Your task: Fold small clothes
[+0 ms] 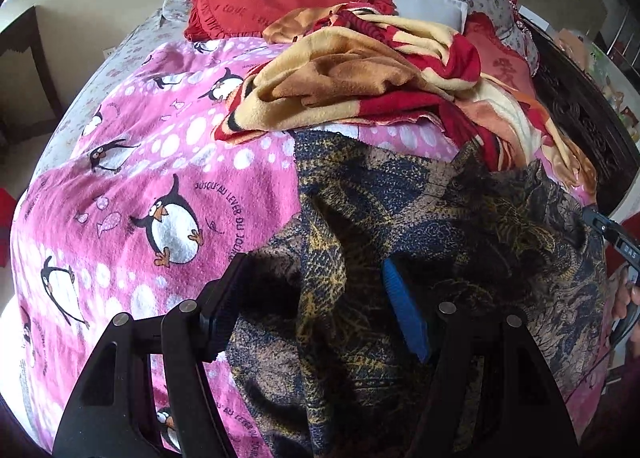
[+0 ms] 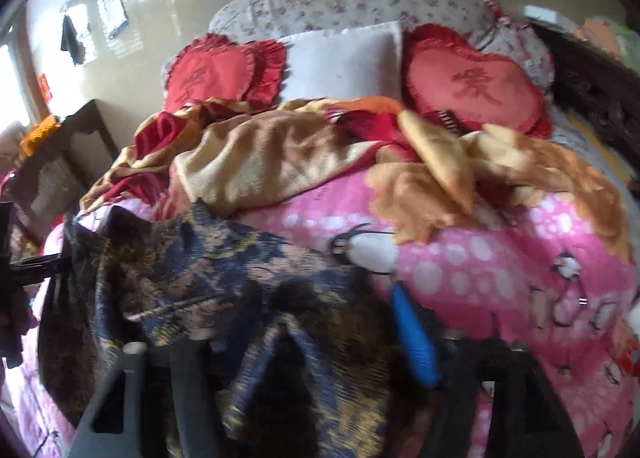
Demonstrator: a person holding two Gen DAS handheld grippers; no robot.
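pink penguin blanket (image 1: 132,162) (rumpled) covers the bed.

One small garment (image 1: 420,226) here, dark navy cloth with a gold and tan leafy print, thin and crinkled. It sits bunched and rumpled on the pink penguin bedspread (image 1: 132,186), one fold raised into a ridge, its far edge just short of the red-and-cream blanket (image 1: 360,78).

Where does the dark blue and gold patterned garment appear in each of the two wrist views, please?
Left wrist view: the patterned garment fills the lower centre and right.
Right wrist view: the patterned garment lies lower left to centre.
Shared landmark: the pink penguin blanket under it.
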